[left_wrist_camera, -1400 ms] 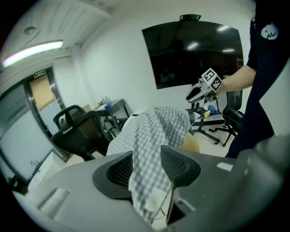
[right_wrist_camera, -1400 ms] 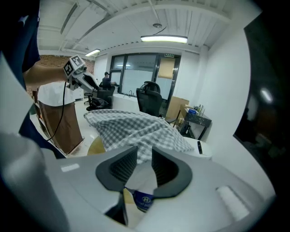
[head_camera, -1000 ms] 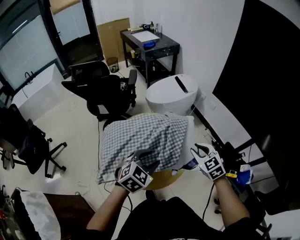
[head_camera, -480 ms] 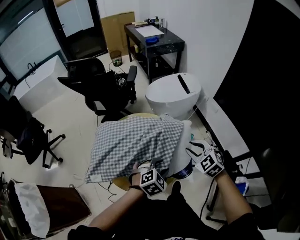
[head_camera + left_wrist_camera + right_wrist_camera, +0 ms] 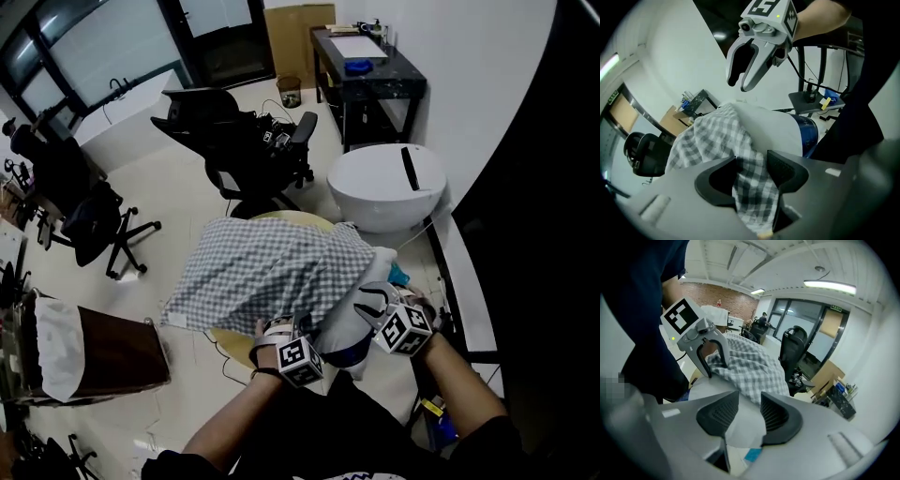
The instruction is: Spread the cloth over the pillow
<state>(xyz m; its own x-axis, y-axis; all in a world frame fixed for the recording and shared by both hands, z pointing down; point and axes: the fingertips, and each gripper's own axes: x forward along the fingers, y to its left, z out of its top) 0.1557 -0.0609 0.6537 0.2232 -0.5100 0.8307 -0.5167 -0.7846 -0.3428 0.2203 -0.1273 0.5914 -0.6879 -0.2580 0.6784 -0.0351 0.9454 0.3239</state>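
A grey checked cloth (image 5: 267, 272) lies over a white pillow (image 5: 349, 323), whose right end shows bare. My left gripper (image 5: 281, 326) is at the cloth's near edge. In the left gripper view a fold of cloth (image 5: 750, 187) hangs between its jaws, which have just been opening, and the pads no longer pinch it. My right gripper (image 5: 370, 302) rests on the pillow's bare right end. Its jaws have also just been opening, and the pillow (image 5: 740, 425) sits loose in the gap. Each gripper view shows the other gripper: the right (image 5: 747, 70), the left (image 5: 710, 357).
The pillow rests on a round yellowish top (image 5: 230, 337). A white rounded tub (image 5: 386, 183) stands behind it, with a black table (image 5: 370, 61) further back. Black office chairs (image 5: 248, 141) (image 5: 80, 206) stand at the left, and a brown box (image 5: 103, 352) at the near left.
The left gripper has come down and toward me, drawing the cloth's near edge over the pillow. The right gripper has dropped and rolled onto the pillow's right end. The head view has shifted.
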